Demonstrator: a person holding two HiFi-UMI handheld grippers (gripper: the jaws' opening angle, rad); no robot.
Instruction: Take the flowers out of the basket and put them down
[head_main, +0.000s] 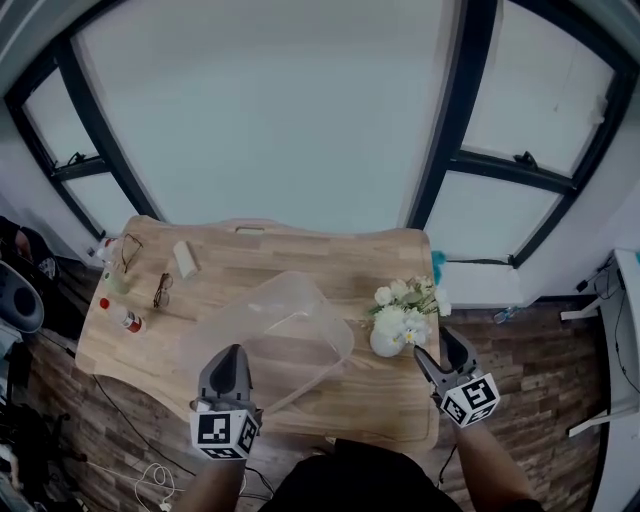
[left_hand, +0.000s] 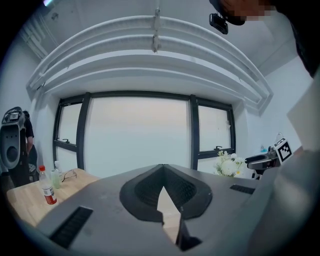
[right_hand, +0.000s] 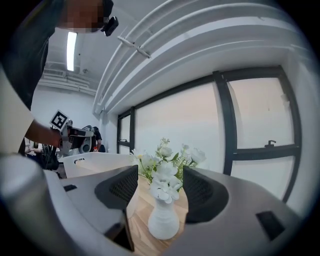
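Flowers (head_main: 404, 298): white bunch in small white vase (head_main: 385, 342), upright on table (head_main: 230, 262), just right of basket (head_main: 268, 340), not inside it.
Handling, my judgement: light, top-heavy, vase smooth and breakable; grip vase body, not stems.
My right gripper (head_main: 424, 357): jaws apart, vase framed just ahead, nothing clamped.
My left gripper (head_main: 233, 352): jaws together, empty.

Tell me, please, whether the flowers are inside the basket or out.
Out. The flowers stand upright in a white vase on the table, beside the basket, near the open right gripper.
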